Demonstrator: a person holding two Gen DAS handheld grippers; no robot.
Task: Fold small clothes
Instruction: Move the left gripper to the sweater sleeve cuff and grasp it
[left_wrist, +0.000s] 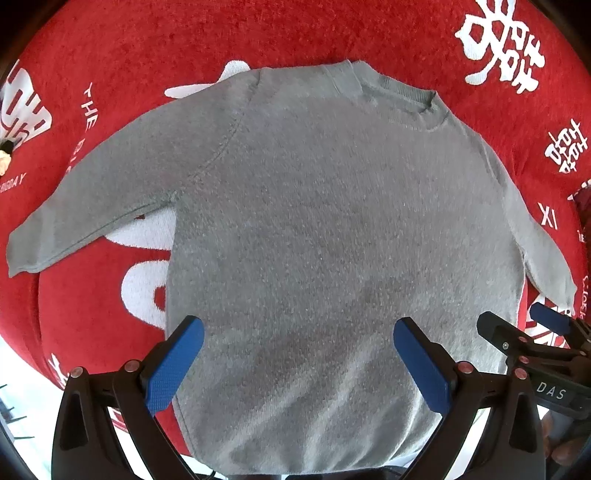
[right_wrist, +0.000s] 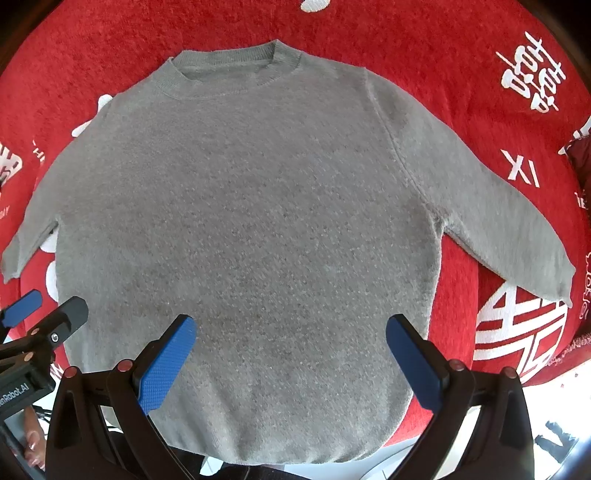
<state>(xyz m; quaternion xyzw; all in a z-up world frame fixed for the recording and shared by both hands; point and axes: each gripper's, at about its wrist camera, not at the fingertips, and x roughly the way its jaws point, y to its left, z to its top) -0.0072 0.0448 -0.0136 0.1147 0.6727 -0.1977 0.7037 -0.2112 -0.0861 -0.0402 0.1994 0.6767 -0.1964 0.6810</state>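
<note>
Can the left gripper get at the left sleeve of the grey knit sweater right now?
Probably yes. The left gripper is open and empty above the grey knit sweater, and the left sleeve lies flat on the red blanket with nothing covering it.

plain grey, faintly speckled sweater (left_wrist: 332, 221). red cloth (left_wrist: 147, 55) beneath, patterned with white characters and lettering. blue textured pads on black left tool (left_wrist: 299, 363) and right tool (right_wrist: 291, 360). possibly a darker red item at right edge.
</note>
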